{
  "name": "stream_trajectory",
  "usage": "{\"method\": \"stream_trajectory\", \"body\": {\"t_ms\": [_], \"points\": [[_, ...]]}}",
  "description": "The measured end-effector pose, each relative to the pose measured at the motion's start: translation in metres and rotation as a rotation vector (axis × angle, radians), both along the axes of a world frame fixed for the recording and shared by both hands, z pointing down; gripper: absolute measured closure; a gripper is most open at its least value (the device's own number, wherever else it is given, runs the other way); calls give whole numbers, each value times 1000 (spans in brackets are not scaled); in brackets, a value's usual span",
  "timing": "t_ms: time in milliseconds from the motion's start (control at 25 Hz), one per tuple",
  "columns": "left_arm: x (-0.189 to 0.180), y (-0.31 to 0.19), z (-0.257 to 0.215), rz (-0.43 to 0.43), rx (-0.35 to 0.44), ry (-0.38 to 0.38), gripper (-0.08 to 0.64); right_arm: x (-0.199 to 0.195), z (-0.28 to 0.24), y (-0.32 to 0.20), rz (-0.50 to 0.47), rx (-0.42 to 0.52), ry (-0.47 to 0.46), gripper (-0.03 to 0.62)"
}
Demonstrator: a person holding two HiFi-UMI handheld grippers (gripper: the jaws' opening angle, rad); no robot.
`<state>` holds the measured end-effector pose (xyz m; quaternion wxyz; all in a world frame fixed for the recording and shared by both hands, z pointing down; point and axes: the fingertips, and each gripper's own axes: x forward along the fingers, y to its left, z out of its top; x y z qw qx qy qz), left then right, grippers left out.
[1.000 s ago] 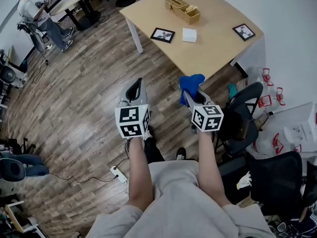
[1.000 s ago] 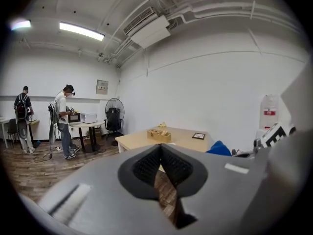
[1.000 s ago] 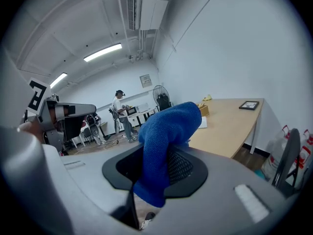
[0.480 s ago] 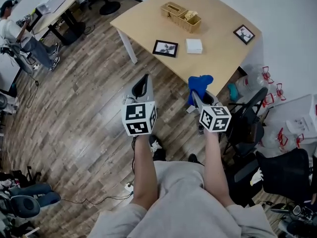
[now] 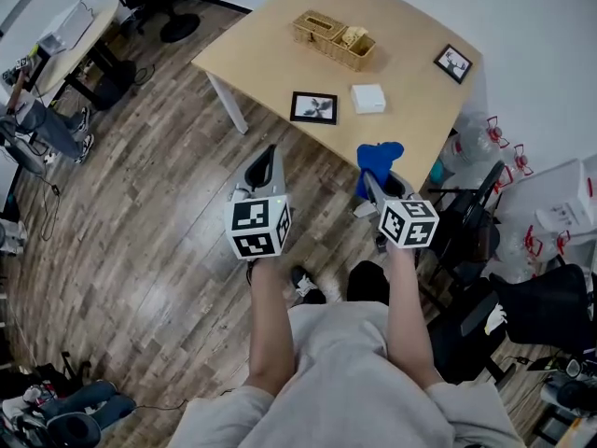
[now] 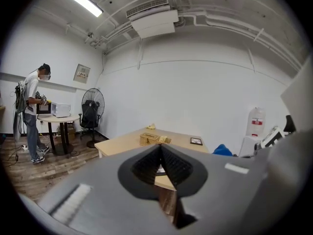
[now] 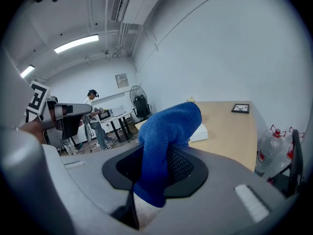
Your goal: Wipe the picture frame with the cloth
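A blue cloth (image 7: 168,131) is pinched by the right tool (image 5: 375,183); the left tool (image 6: 160,151) is pressed together, empty. The picture frame (image 5: 313,108) is seen whole from the head view only.

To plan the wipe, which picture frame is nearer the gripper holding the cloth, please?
The frame just left of the white box; the other sits farther back, to the right.

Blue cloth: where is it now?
The blue cloth is pinched in the right gripper, right of centre in the head view, held by the wooden table's near edge.
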<state>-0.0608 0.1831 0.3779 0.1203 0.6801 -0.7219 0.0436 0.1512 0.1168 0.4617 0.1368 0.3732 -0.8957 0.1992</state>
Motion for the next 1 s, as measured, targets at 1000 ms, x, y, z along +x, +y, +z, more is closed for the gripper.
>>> {"method": "stream_trajectory", "body": {"t_ms": [1000], "points": [[-70,-137,90,64,-232,-5,508,-100,26,-169,-69,10,6,486]]}}
